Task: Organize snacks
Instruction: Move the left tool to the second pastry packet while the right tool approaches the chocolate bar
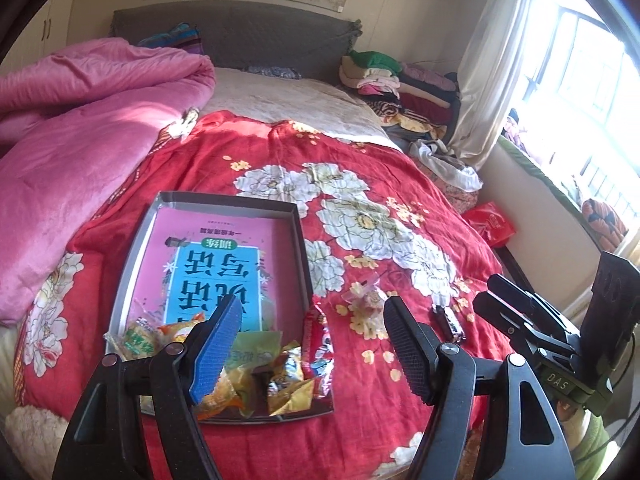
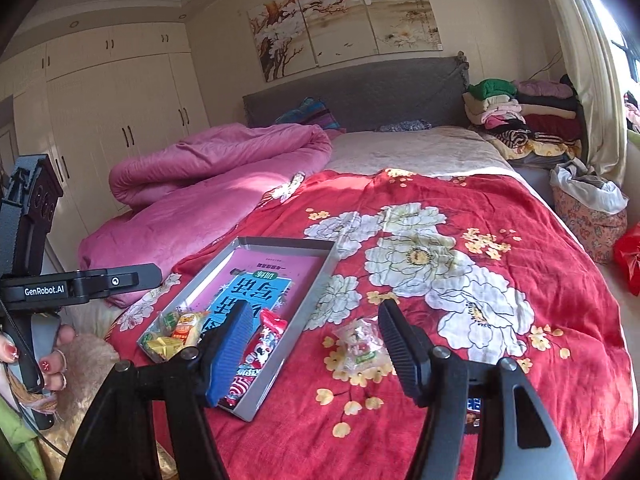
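Note:
A grey tray (image 1: 132, 256) lies on the red flowered bedspread with a pink and blue book in it. Several wrapped snacks are piled at its near end, among them a long red pack (image 1: 318, 344). My left gripper (image 1: 316, 346) hangs open above that end with nothing between its pads. A clear candy packet (image 2: 358, 342) lies on the bedspread right of the tray (image 2: 248, 404). My right gripper (image 2: 318, 350) is open above and short of that packet, holding nothing. A small dark bar (image 1: 448, 322) lies further right. The right gripper (image 1: 490, 294) also shows at the edge of the left view.
A rolled pink quilt (image 2: 208, 184) fills the bed's left side. Folded clothes (image 2: 524, 116) are stacked at the headboard's right. A red bag (image 1: 490, 222) and a cloth basket (image 2: 588, 220) stand beside the bed. A hand (image 2: 52, 360) grips the left device.

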### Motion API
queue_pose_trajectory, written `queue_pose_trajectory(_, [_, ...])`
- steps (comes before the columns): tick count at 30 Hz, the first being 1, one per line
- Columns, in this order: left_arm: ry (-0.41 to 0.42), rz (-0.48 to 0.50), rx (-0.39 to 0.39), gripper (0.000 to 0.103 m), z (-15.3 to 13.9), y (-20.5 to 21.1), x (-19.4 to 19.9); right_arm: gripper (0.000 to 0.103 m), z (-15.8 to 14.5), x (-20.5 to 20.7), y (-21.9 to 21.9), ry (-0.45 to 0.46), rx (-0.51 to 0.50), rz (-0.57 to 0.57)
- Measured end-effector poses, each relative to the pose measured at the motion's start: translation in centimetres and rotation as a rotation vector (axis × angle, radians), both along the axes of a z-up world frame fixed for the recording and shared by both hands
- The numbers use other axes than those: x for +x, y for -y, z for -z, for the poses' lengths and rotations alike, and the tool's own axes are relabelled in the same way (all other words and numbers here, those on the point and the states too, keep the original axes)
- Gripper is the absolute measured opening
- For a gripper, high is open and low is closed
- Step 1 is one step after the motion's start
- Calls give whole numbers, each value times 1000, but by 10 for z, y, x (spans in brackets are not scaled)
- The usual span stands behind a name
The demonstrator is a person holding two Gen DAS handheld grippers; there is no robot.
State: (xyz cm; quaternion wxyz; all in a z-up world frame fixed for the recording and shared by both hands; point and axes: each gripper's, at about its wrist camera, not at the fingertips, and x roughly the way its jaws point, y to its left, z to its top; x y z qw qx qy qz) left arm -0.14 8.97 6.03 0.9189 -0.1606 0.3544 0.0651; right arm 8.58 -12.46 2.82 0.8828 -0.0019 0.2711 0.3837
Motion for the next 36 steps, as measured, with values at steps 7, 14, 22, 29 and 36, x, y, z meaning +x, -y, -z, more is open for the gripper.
queue_pose_trajectory(7, [-39, 60, 1, 75, 4, 35, 31, 67, -3, 19, 36, -4, 25, 87])
queue_pose_trajectory(14, [-76, 106, 9, 75, 13, 62, 58, 68, 2, 37, 62, -44, 41, 170])
queue_pose_trajectory(22, [-145, 130, -17, 75, 37, 75, 89, 68, 21, 55, 68, -130, -22, 206])
queue_pose_trajectory(29, [-280, 113, -129, 75, 82, 72, 133, 68, 76, 79, 49, -287, -250, 227])
queue_pose_trajectory(36, [-372, 24, -143, 75, 118, 68, 167, 54, 115, 96, 37, -383, -358, 199])
